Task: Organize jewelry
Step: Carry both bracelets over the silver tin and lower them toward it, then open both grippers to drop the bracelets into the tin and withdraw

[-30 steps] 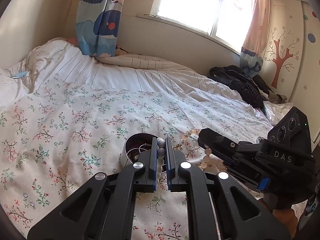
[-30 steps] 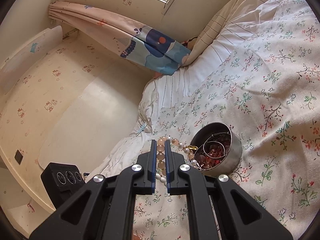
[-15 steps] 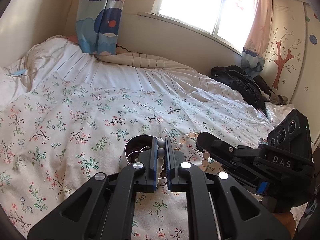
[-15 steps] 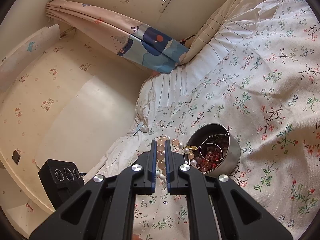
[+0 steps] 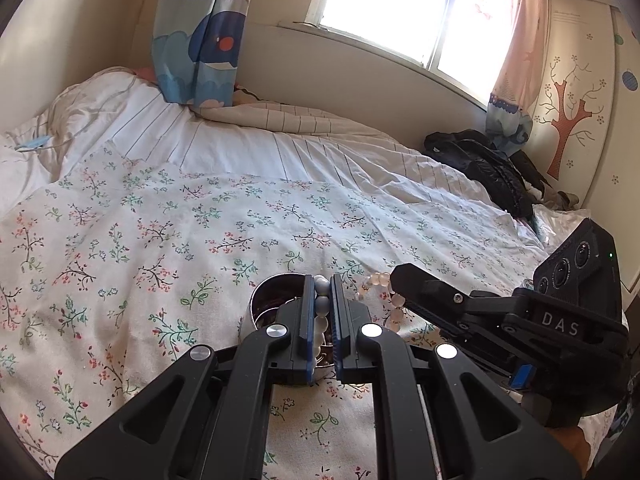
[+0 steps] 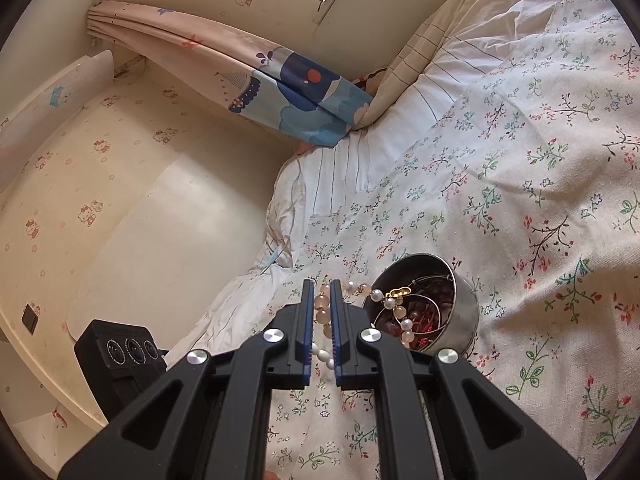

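A bead bracelet of pale pink and white beads [image 6: 322, 307] with a small gold charm [image 6: 400, 292] is stretched between both grippers. My left gripper [image 5: 321, 285] is shut on its white beads [image 5: 321, 300], just above a round metal tin [image 5: 267, 304]. My right gripper [image 6: 321, 286] is shut on the pink beads; in the left wrist view it [image 5: 404, 276] comes in from the right. The tin [image 6: 460, 320] sits on the floral bedspread and holds hoop rings and red-brown beads. One loop of the bracelet hangs over the tin's rim.
The floral bedspread [image 5: 160, 232] covers the bed, with striped bedding [image 5: 280, 148] behind it. A dark jacket [image 5: 488, 168] lies at the far right by the wall. A whale-print curtain [image 5: 192, 40] hangs at the head of the bed under the window.
Both grippers keep their grip on the bracelet and barely move. The views shift slightly; the tin sits a little lower in the right wrist view.
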### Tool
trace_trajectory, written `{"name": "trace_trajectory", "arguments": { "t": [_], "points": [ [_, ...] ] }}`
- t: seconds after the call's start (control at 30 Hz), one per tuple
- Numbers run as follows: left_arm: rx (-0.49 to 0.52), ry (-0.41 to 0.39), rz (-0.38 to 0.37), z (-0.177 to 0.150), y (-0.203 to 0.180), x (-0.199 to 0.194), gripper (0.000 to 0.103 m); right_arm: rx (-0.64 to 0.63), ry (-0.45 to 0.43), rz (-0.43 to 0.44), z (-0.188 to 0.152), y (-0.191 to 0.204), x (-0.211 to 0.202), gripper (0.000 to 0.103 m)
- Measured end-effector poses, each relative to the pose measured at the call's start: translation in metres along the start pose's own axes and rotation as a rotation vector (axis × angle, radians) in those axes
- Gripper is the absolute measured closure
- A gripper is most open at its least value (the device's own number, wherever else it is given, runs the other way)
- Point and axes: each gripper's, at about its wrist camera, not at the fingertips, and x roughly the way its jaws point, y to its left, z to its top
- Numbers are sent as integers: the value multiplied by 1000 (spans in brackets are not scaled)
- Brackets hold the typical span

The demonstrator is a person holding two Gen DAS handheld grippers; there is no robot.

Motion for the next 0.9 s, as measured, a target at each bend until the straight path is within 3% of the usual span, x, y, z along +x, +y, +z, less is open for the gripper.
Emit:
{"name": "trace_trajectory", "arguments": {
  "t": [0.9],
  "points": [
    [-31,16,-24,10,7,28,96,20,-7,-7,13,-11,16,94]
  ]
}}
